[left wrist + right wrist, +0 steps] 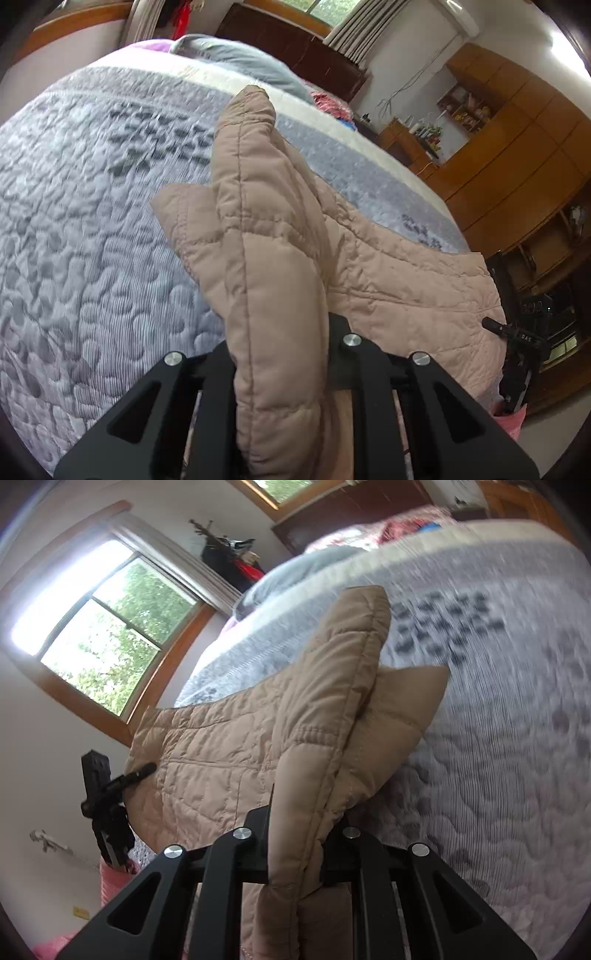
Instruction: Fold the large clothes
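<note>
My left claw is clamped on a bunched edge of the tan quilted jacket; my right claw pinches another such edge; the jacket spans between them, draped from lower centre toward the other claw in each view, above the grey quilted bed. To fold well, I judge both hands should travel level and together, keeping the fabric taut, then lay the edge down squarely before letting go.
</note>
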Demonstrator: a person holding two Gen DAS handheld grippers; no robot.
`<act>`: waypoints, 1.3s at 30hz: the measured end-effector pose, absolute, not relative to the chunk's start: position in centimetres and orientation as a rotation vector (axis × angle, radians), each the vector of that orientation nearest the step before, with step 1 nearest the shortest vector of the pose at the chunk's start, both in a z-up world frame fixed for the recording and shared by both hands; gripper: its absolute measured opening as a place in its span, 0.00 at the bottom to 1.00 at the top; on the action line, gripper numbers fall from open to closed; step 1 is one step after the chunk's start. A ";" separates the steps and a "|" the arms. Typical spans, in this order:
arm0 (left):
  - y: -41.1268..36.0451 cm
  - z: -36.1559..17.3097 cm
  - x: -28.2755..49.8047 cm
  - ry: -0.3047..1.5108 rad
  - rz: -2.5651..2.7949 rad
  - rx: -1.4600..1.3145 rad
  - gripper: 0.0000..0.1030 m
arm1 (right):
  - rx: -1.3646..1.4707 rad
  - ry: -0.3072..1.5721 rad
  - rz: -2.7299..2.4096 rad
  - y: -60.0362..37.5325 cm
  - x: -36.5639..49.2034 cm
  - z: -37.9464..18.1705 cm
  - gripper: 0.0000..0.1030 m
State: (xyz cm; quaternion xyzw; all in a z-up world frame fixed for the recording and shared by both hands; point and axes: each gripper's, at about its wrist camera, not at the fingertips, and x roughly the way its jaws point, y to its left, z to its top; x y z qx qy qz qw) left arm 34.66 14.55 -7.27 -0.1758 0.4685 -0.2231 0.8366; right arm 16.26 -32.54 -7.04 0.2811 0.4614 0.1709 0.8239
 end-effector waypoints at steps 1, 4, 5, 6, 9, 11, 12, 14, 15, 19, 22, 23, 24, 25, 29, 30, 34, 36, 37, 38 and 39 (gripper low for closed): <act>14.7 -8.1 34.7 1.003 -0.465 -0.371 0.16 | 0.612 0.991 0.360 -32.8 16.4 -7.8 0.16; 15.4 -10.6 35.0 1.051 -0.448 -0.387 0.22 | 0.654 1.024 0.344 -33.4 16.7 -10.1 0.18; 15.3 -11.0 35.0 1.053 -0.440 -0.371 0.24 | 0.664 1.031 0.340 -33.6 16.9 -10.8 0.18; 15.3 -11.6 35.1 1.055 -0.434 -0.354 0.27 | 0.679 1.047 0.331 -33.8 17.0 -11.8 0.19; 15.3 -12.6 35.2 1.051 -0.435 -0.342 0.30 | 0.712 1.049 0.331 -34.1 17.1 -13.8 0.22; 15.2 -12.9 35.6 1.045 -0.433 -0.327 0.32 | 0.745 1.045 0.336 -34.5 17.3 -14.9 0.22; 15.2 -13.1 35.7 1.041 -0.432 -0.319 0.32 | 0.759 1.041 0.339 -34.7 17.1 -15.2 0.22; 15.0 -13.2 35.9 1.033 -0.426 -0.302 0.33 | 0.758 1.037 0.335 -34.7 16.9 -15.4 0.22; 15.0 -13.2 35.8 1.033 -0.424 -0.299 0.33 | 0.752 1.037 0.329 -34.6 16.6 -15.2 0.23; 14.7 -12.3 35.0 1.050 -0.387 -0.300 0.38 | 0.705 1.050 0.300 -33.9 15.9 -14.2 0.35; 15.4 -11.0 33.9 1.051 -0.321 -0.327 0.44 | 0.607 1.066 0.235 -33.6 14.7 -12.4 0.43; 15.5 -10.6 33.5 1.043 -0.304 -0.325 0.44 | 0.563 1.066 0.210 -33.6 14.1 -11.7 0.43; 15.9 -10.0 32.9 1.031 -0.285 -0.322 0.44 | 0.527 1.065 0.185 -33.7 13.5 -11.0 0.43; 16.2 -9.4 32.3 1.021 -0.264 -0.318 0.45 | 0.492 1.061 0.155 -33.7 12.6 -10.0 0.42; 17.2 -6.0 29.1 0.935 -0.151 -0.247 0.45 | 0.383 1.050 0.108 -33.4 9.3 -6.5 0.31; 17.2 -4.9 28.1 0.902 -0.129 -0.227 0.45 | 0.352 1.045 0.123 -32.7 8.4 -5.6 0.28; 15.8 -2.1 25.8 0.852 -0.149 -0.179 0.50 | 0.234 1.056 0.163 -29.5 6.9 -3.9 0.25; 14.1 -2.3 25.2 0.867 -0.187 -0.151 0.50 | 0.211 1.082 0.186 -28.2 7.2 -3.9 0.25; 13.3 -2.7 25.1 0.884 -0.205 -0.144 0.50 | 0.197 1.100 0.195 -27.6 7.4 -4.5 0.25; 12.4 -3.3 25.1 0.905 -0.233 -0.141 0.50 | 0.191 1.110 0.195 -27.3 7.6 -4.9 0.25; 11.6 -4.0 25.1 0.922 -0.252 -0.131 0.50 | 0.187 1.125 0.192 -27.1 7.9 -5.6 0.25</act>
